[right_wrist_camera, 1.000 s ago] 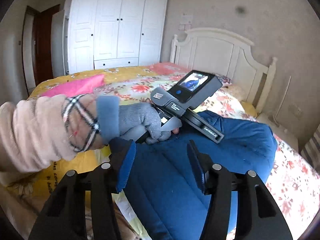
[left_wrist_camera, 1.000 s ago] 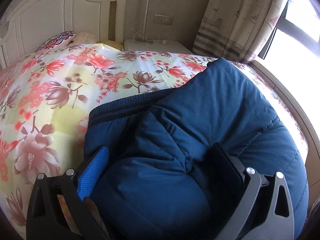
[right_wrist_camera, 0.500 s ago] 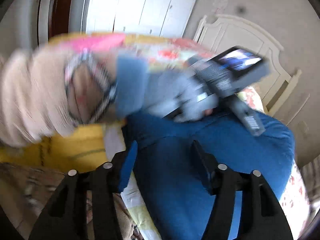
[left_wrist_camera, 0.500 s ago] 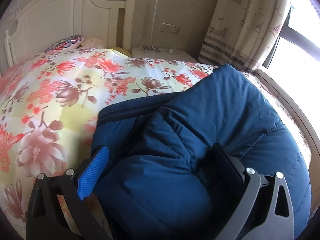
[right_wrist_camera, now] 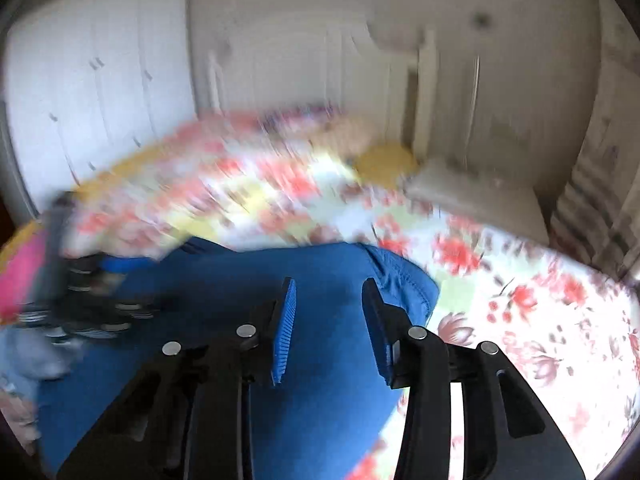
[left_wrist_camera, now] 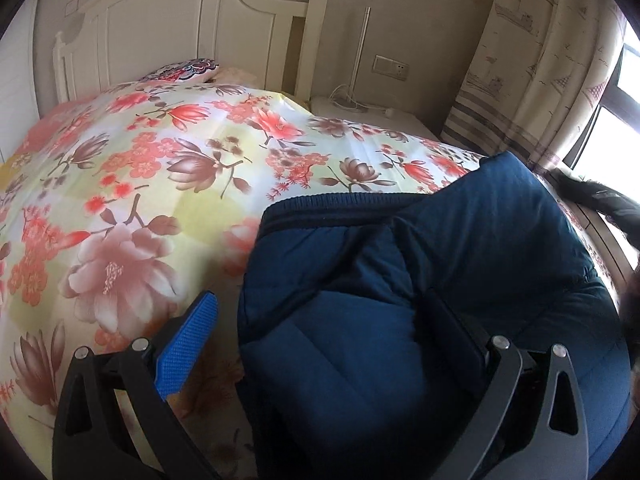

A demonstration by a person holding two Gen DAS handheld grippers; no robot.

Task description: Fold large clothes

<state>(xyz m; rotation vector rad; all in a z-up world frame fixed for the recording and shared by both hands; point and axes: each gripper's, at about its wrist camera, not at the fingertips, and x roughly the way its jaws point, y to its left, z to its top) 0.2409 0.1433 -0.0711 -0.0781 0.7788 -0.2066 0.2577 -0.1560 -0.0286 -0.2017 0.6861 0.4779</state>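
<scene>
A dark blue padded jacket [left_wrist_camera: 420,280] lies folded on the floral bedspread [left_wrist_camera: 168,168], its ribbed hem toward the headboard. My left gripper [left_wrist_camera: 320,316] is open wide, its jaws set around the jacket's near bulge; the right finger presses into the fabric. In the blurred right wrist view the same jacket [right_wrist_camera: 240,280] fills the lower left. My right gripper [right_wrist_camera: 328,296] is open and empty just above the jacket, near its right edge.
A white headboard [left_wrist_camera: 180,32] and a patterned pillow [left_wrist_camera: 180,70] stand at the bed's far end. A white nightstand [left_wrist_camera: 368,116] with a cable is beside it, a curtain [left_wrist_camera: 540,60] and window to the right. A white wardrobe [right_wrist_camera: 92,92] shows behind the bed.
The right gripper has swung quickly to the right, so the left hand and gripper slid to its view's left edge. The left gripper pulled back left; its left finger now stands off the jacket.
</scene>
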